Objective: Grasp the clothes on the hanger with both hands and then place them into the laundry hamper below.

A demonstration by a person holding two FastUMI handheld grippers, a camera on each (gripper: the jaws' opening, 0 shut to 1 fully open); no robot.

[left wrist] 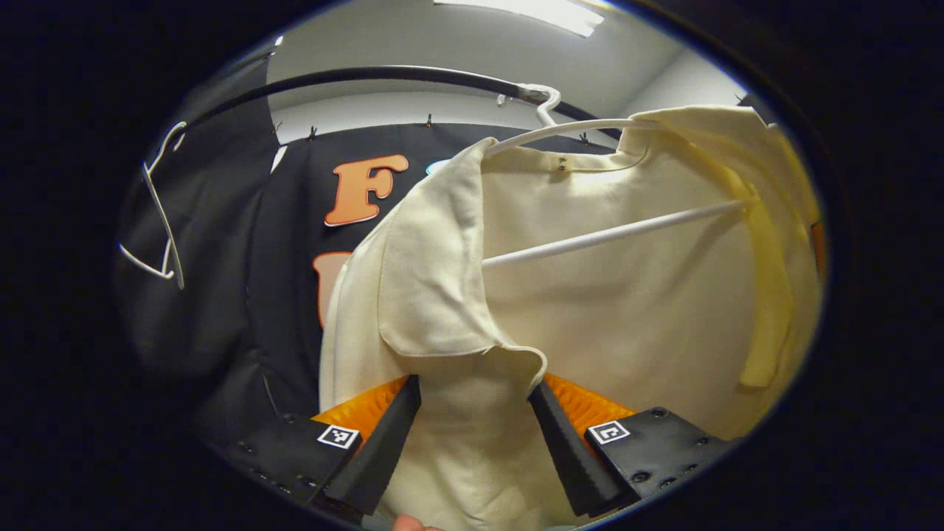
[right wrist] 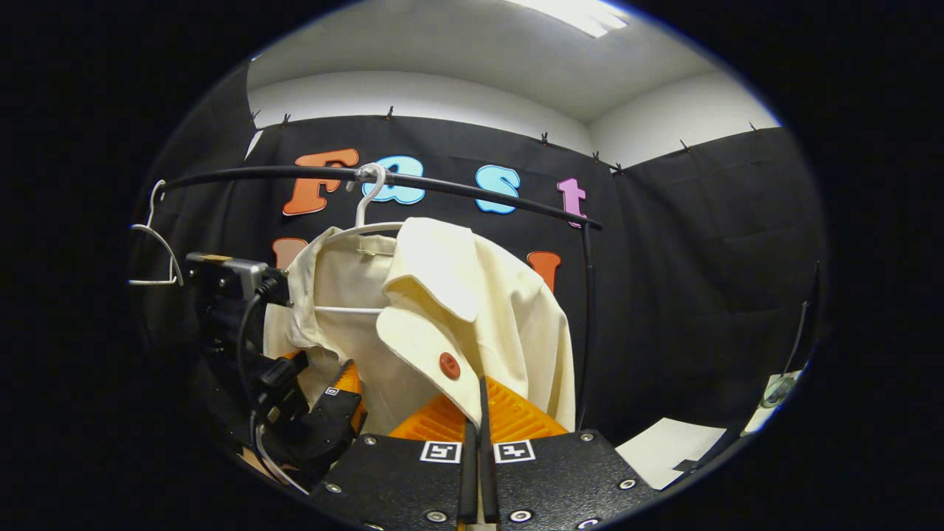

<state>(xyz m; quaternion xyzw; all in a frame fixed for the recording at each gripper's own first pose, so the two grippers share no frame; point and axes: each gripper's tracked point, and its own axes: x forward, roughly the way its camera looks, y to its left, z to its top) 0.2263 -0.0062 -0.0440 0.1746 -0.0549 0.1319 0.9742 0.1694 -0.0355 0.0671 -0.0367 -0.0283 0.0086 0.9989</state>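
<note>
The cream jacket (right wrist: 442, 317) is hanging on a white hanger (left wrist: 590, 127) from the black rail (right wrist: 472, 193), its lower part running out of sight behind both grippers. The left gripper (left wrist: 472, 398) is standing wide, cloth lying between its fingers, while the right gripper (right wrist: 479, 398) is pinching the front edge just below the red button (right wrist: 449, 365). A spare hanger (right wrist: 151, 251) is dangling at the rail's far end; any writing on the neck tag (left wrist: 562, 164) is too small to read.

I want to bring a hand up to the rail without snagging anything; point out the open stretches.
The black rail is bare right of the shirt's white hanger up to the post, and between it and the empty hanger. Crowded: cream shirt front, where the left gripper and right gripper work.
</note>
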